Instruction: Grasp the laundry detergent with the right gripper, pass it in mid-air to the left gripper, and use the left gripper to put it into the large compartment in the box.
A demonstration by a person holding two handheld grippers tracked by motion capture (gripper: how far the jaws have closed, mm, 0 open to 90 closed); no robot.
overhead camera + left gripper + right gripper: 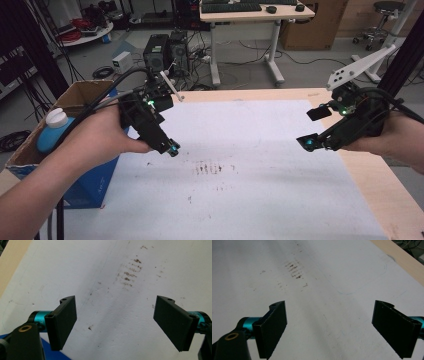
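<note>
Both the left gripper (172, 148) and the right gripper (306, 143) hover with jaws spread wide and empty above the white paper sheet (260, 165), which covers the pale wooden table (380, 185). No task object lies on the sheet; only a patch of brown smudge marks (207, 168) sits between the grippers. Risk, as judged: the left forearm is close to the open cardboard box (75, 95) holding a blue, white-capped bottle (52, 131), and a backward swing could knock it.

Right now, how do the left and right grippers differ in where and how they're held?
The left gripper hangs at the white sheet's left edge, beside the cardboard box; the right gripper hangs at its right edge, by the bare wooden tabletop. The left points down and toward the person's right; the right lies flatter, pointing toward the person's left. Both are open, holding nothing, aimed toward the brown smudges.
</note>
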